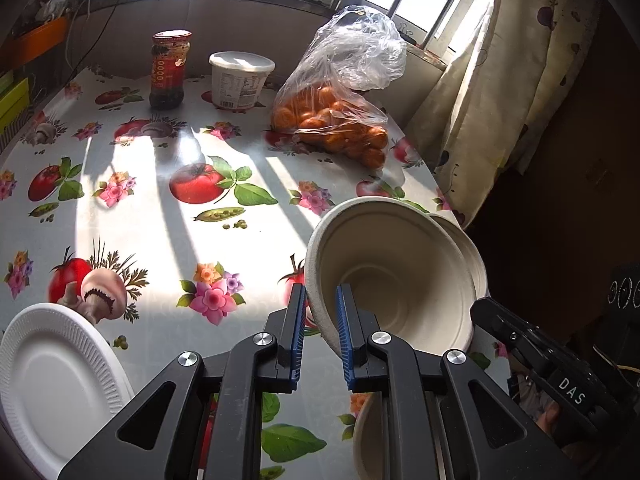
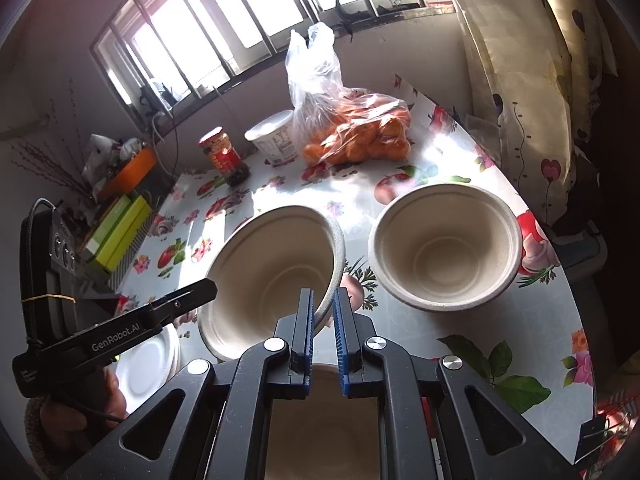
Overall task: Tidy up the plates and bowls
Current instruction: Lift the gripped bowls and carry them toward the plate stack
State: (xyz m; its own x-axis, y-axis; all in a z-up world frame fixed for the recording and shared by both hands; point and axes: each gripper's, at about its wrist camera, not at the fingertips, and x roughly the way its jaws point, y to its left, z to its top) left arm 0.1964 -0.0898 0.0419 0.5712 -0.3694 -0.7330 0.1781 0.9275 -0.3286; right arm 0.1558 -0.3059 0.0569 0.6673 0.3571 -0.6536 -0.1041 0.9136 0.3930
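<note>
Beige bowl [image 2: 276,276] tilted, mouth toward cameras; left gripper [image 1: 320,320], right gripper [image 2: 323,312] clamp rim.

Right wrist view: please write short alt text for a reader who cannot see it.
The right gripper pinches the rim of a tilted beige bowl above a flowered table. A second bowl stands upright beside it, with a bag of oranges behind.

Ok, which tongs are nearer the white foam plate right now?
Left. The left tongs hang just beside the white foam plate, clamped on the tilted paper bowl at its plate-side rim. The right tongs grip the rim across the bowl, farther away.
</note>
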